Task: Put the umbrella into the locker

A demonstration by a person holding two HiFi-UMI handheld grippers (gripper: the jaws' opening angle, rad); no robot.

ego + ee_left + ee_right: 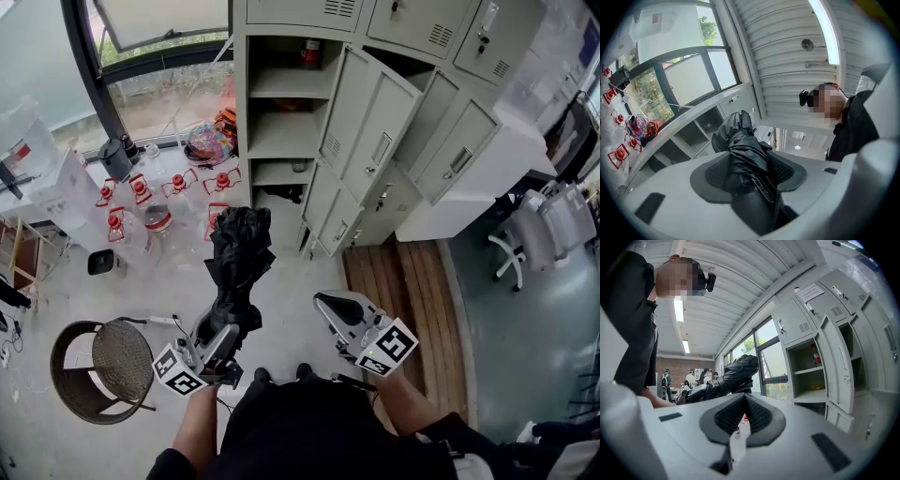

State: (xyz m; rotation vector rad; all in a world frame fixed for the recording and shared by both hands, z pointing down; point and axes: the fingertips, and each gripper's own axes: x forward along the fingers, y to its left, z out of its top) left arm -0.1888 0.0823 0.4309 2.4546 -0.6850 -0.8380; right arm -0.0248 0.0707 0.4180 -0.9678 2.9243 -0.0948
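Note:
A black folded umbrella [239, 253] sticks up and away from my left gripper [223, 328], which is shut on its lower end. In the left gripper view the umbrella [740, 150] lies between the two dark pads, with its bunched fabric reaching past the tips of my left gripper [747, 176]. The grey locker [281, 112] stands ahead with several doors swung open and bare shelves showing; a red item sits on its top shelf. My right gripper [328, 305] hovers to the umbrella's right, pads together and holding nothing. In the right gripper view, my right gripper [744, 401] faces the locker [811, 362], with the umbrella [733, 376] at left.
A round wicker stool [98, 361] stands at lower left. Red-capped jars [141, 187] and bottles crowd the floor by the window. Open locker doors [375, 141] jut out at right, above wooden planks [403, 281]. An office chair [544, 234] stands far right.

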